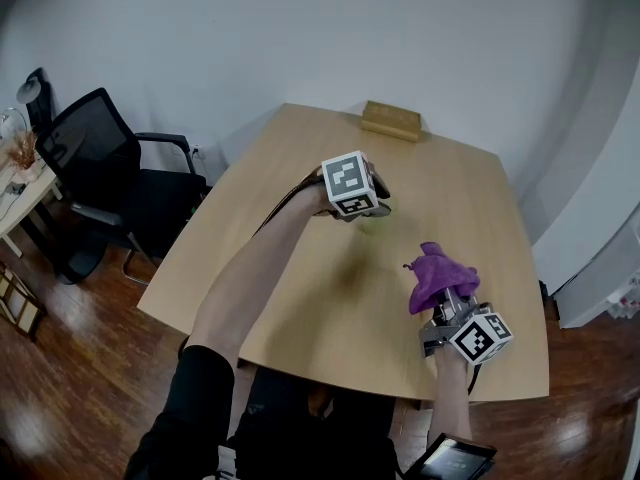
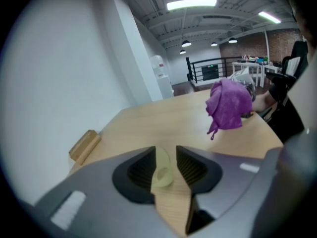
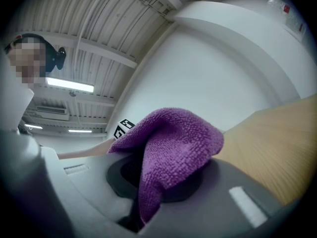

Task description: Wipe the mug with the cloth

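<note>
Your left gripper is pinching a pale yellow-green mug, its jaws closing on a thin part of it. Only that sliver is showing, so rim or handle is not telling apart. In the head view the marker cube is covering nearly all of the mug, which is sitting or hovering, unclear which, near the middle of the worktop. Your right gripper is clamping the purple cloth, whose folds are draping over and hiding the jaw pads. You are holding it raised toward the near right corner, well apart from the mug. A wooden block is lying at the far edge.
</note>
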Motion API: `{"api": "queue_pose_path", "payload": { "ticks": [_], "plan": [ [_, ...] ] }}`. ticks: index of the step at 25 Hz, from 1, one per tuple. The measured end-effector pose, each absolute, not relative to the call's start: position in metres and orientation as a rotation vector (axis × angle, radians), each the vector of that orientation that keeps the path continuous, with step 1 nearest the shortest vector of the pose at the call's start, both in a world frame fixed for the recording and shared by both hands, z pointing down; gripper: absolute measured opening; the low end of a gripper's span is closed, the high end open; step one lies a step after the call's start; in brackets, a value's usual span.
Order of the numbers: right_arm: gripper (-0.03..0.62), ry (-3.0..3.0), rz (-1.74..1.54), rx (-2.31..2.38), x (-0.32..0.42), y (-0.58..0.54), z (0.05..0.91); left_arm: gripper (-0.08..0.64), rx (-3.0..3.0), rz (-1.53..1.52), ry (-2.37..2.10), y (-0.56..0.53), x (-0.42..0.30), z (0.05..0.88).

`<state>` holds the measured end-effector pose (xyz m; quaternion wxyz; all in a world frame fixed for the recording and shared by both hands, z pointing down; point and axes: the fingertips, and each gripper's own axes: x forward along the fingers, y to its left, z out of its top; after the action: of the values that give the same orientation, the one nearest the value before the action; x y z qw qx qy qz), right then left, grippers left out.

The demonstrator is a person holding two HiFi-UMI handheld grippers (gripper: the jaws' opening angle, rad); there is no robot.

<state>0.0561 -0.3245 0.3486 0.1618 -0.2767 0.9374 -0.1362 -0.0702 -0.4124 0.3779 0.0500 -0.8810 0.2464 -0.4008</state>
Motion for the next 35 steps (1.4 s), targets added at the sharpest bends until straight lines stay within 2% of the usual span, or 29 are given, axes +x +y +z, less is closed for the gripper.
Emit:
{"api": "queue_pose_path", "payload": {
  "ticks": [2, 6, 9, 19, 26, 30, 35],
  "plan": [
    [0.035, 2.670, -0.383, -0.791, 0.058, -0.325, 0.347, 0.150, -2.724, -1.007, 0.810, -0.399, -0.068, 0.353],
    [0.034, 2.635, -0.395, -0.789, 0.063, -0.325, 0.346, 0.140, -2.981, -0.285, 0.811, -0.356, -0.062, 0.306],
    [0.034, 2.616, -0.401, -0.769, 0.060, -0.318, 0.342, 0.119, -3.104, 0.128, 0.796, -0.330, -0.071, 0.291],
    [0.034, 2.597, -0.365, -0.686, 0.052, -0.272, 0.313, 0.078, -3.163, 0.998, 0.848, -0.242, -0.105, 0.282],
    [0.035, 2.594, -0.340, -0.569, 0.046, -0.223, 0.292, 0.078, -3.129, 1.380, 0.744, -0.176, -0.094, 0.296],
    [0.035, 2.630, -0.301, -0.587, 0.044, -0.184, 0.293, 0.081, -3.104, 1.430, 0.746, -0.131, -0.086, 0.300],
    [0.035, 2.642, -0.283, -0.551, 0.044, -0.128, 0.297, 0.080, -3.134, 1.337, 0.752, -0.077, -0.062, 0.305]
  ]
}}
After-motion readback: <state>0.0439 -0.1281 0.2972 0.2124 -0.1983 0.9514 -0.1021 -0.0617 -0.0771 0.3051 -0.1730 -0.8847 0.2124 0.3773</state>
